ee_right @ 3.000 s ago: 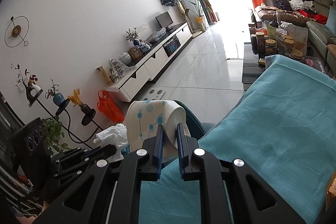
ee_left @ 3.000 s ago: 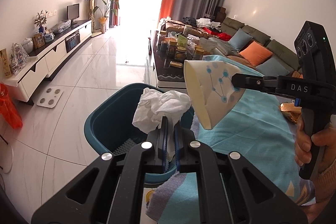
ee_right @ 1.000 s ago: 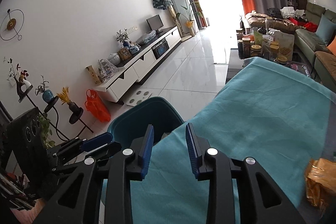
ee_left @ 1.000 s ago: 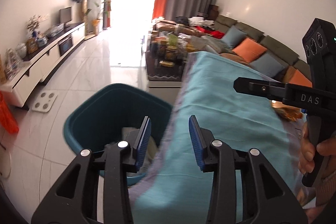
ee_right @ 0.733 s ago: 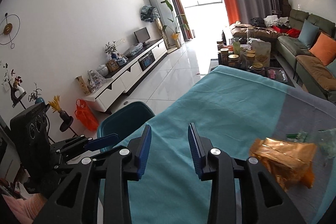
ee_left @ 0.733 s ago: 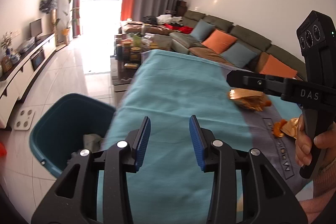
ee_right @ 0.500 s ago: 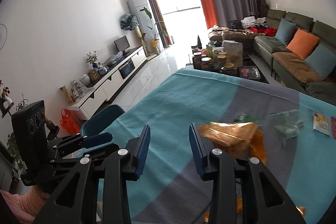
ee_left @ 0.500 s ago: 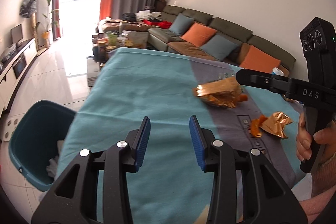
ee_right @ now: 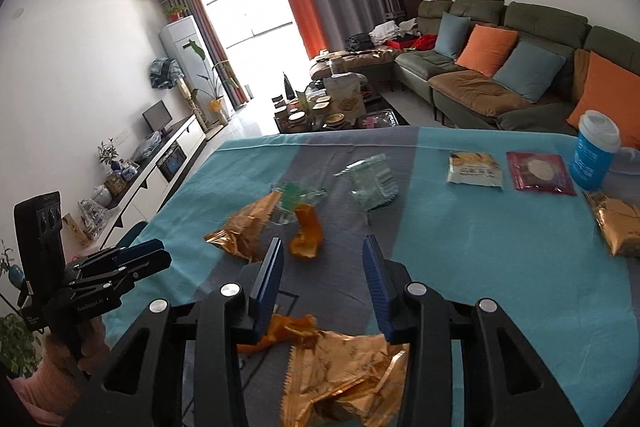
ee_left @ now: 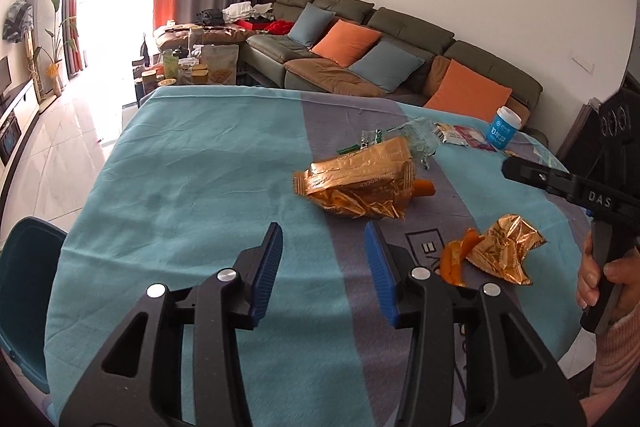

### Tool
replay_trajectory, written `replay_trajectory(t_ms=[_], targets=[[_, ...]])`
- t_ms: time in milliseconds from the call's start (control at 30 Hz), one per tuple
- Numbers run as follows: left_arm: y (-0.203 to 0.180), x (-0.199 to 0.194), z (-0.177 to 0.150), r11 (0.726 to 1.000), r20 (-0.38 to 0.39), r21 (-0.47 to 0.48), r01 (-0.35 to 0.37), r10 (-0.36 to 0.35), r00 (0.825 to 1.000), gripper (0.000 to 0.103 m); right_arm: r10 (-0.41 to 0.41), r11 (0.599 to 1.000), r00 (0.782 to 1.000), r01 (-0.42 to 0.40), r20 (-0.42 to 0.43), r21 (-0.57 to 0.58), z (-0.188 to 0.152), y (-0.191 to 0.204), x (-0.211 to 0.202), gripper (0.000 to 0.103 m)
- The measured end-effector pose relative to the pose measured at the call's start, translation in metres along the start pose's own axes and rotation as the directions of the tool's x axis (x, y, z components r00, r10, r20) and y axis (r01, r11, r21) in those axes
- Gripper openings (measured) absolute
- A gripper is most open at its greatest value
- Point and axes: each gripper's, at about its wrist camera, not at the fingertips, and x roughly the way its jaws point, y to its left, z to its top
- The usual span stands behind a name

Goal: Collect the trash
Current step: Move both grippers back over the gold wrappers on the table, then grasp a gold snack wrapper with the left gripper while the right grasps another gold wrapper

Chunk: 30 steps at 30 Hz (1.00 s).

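Note:
My left gripper (ee_left: 323,231) hovers over the teal tablecloth (ee_left: 192,167), jaws opening, nothing between them. A large crumpled gold snack bag (ee_left: 360,187) lies just ahead of it. To the right lie a smaller gold wrapper (ee_left: 506,251) and orange peel (ee_left: 452,263). My right gripper (ee_right: 322,247) is also opening and empty, above a gold wrapper (ee_right: 344,367). A piece of orange peel (ee_right: 306,231) sits just beyond its fingertips. The large gold bag (ee_right: 244,227) lies to the left and a clear plastic wrapper (ee_right: 372,179) farther back.
The teal bin (ee_left: 20,287) stands on the floor off the table's left edge. Two sachets (ee_right: 476,169), a blue lidded cup (ee_right: 594,157) and another gold bag (ee_right: 618,227) sit at the table's right. A sofa and a loaded coffee table lie beyond.
The tissue and paper cup have left the two grippers and lie in the bin. Both grippers have swung right from the bin to the littered table, jaws a little wider.

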Motion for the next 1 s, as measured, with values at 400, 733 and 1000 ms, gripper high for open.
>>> replay_trajectory(t_ms=[400, 733, 1000], targets=[[0.007, 0.052, 0.018, 0.997, -0.114, -0.075, 0.036, -0.044, 0.993, 0.043, 0.023, 0.991, 0.997, -0.013, -0.073, 0.132, -0.038, -0.046, -0.013, 0.052], [0.013, 0.084, 0.023, 0.981, -0.171, -0.165, 0.097, -0.126, 0.977, 0.027, 0.092, 0.984, 0.989, -0.072, -0.117, 0.165, -0.053, -0.050, -0.015, 0.051], [0.013, 0.086, 0.022, 0.977, -0.145, -0.180, 0.111, -0.138, 0.980, 0.013, 0.119, 0.979, 0.985, -0.096, -0.123, 0.178, -0.059, -0.049, -0.016, 0.028]])
